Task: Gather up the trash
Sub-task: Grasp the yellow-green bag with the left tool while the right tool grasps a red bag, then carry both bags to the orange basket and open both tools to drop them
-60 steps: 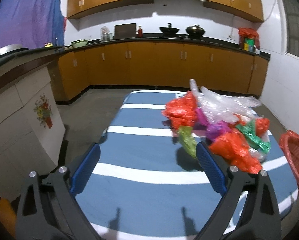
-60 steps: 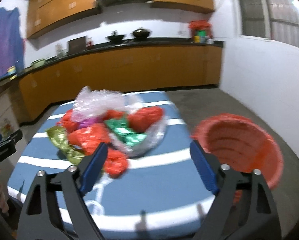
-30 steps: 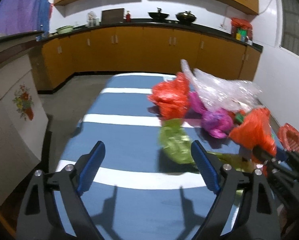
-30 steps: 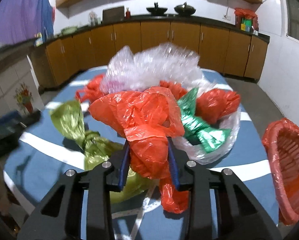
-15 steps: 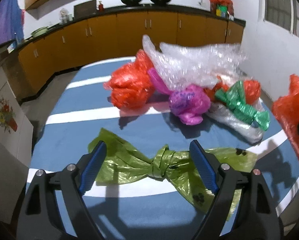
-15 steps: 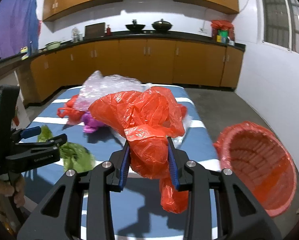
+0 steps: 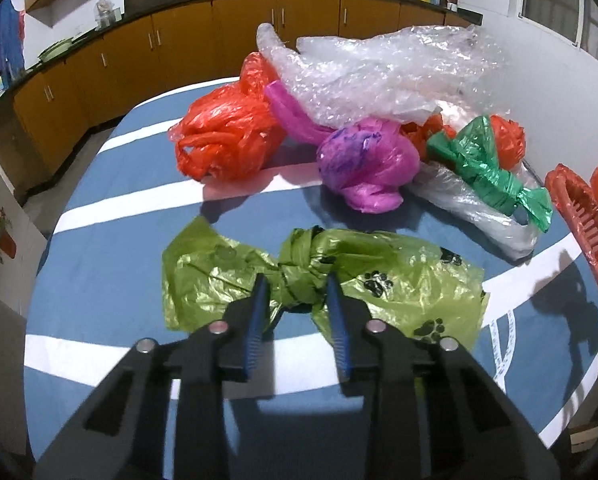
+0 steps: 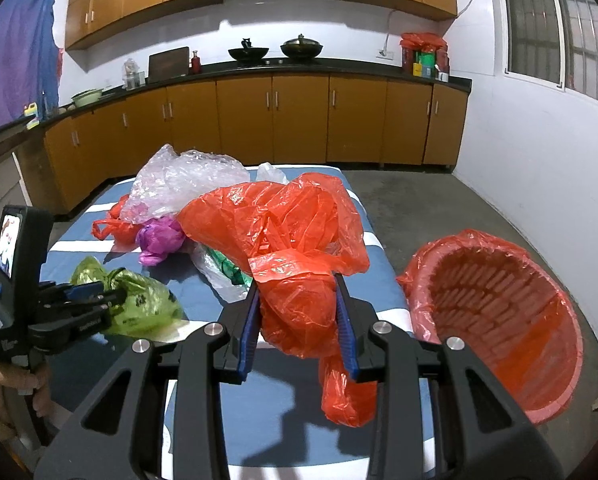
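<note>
My left gripper [image 7: 297,286] is shut on the knot of a green paw-print bag [image 7: 383,280] that lies on the blue striped table [image 7: 111,240]. It also shows in the right wrist view [image 8: 113,294], on the green bag [image 8: 143,300]. My right gripper [image 8: 297,286] is shut on a red plastic bag [image 8: 283,232] and holds it above the table's right edge, next to the red-lined basket [image 8: 495,320]. More trash lies behind: a red bag [image 7: 227,140], a magenta bag [image 7: 363,160], a dark green bag [image 7: 487,168] and bubble wrap [image 7: 387,72].
The red basket stands on the floor right of the table and shows at the right edge of the left wrist view [image 7: 583,216]. Orange kitchen cabinets [image 8: 299,116] line the back wall. Concrete floor [image 8: 439,196] lies beyond the table.
My left gripper has come down over the green bag's knot and shut on it. My right gripper has carried the red bag up and to the right, toward the basket.
</note>
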### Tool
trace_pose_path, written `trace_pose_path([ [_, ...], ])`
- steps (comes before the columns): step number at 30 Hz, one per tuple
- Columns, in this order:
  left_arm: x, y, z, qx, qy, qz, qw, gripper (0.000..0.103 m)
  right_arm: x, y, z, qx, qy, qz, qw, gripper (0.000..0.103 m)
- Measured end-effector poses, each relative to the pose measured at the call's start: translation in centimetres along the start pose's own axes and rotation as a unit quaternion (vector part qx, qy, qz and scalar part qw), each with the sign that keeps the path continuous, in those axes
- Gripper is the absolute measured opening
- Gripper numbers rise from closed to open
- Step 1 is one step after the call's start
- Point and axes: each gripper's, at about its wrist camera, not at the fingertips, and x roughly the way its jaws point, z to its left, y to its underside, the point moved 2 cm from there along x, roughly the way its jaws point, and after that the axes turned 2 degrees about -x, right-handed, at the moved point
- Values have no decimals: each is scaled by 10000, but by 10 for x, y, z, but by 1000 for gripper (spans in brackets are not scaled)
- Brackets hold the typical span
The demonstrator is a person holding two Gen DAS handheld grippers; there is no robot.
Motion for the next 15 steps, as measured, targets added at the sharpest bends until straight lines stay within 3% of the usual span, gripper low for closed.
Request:
trace_pose_path([
  [4, -2, -1, 2, -52, 71, -74, 9999, 21, -3, 1, -1, 4, 30, -7, 10000, 35],
  [15, -53, -23, -16, 38, 468, -657, 9967, 20, -22, -3, -23, 193, 176, -202, 9995, 35],
])
